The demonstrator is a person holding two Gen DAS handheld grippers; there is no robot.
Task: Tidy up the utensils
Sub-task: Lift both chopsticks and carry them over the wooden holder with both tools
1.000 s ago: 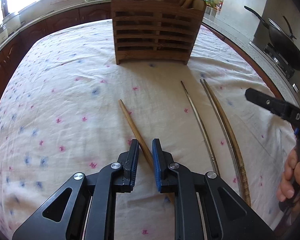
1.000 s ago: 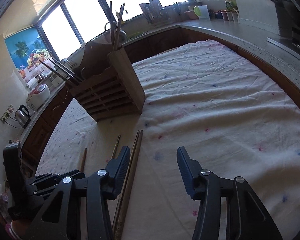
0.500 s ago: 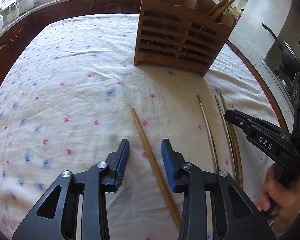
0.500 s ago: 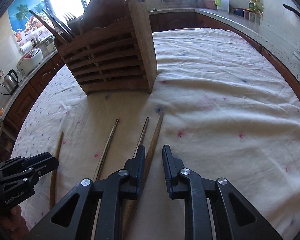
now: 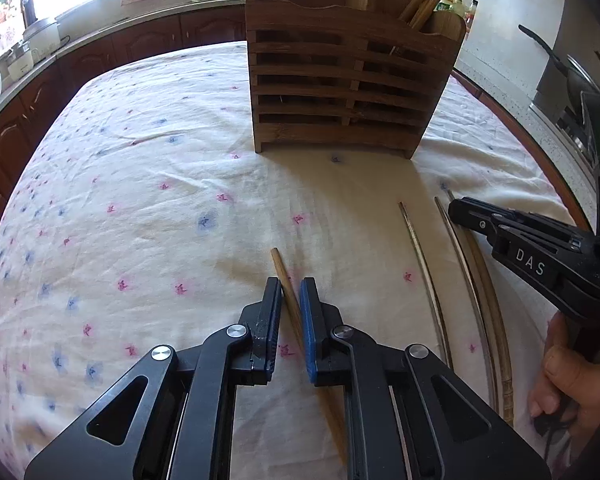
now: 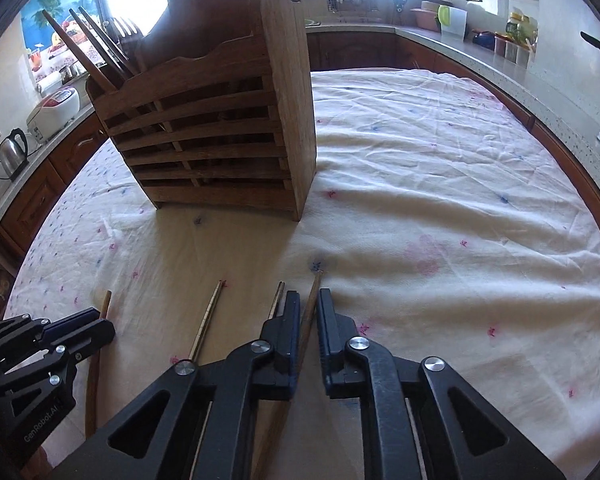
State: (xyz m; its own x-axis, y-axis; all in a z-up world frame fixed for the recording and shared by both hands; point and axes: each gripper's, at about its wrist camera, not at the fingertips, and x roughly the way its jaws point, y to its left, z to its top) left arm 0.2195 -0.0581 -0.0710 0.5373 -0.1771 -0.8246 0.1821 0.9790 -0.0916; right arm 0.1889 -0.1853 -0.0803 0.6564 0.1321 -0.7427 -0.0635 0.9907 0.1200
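Chopsticks are lying in a row on the flowered tablecloth in front of the slatted wooden holder, which is standing upright with more chopsticks sticking out of its compartments; at the left, the light wooden chopstick is lying between the pads of the left gripper, whose jaws are closing around it, nearly touching; next, a thin metal chopstick is lying alone; further right, another thin chopstick is resting just beside the right gripper, whose jaws are closing on the dark wooden chopstick between its pads; a hand is holding that gripper.
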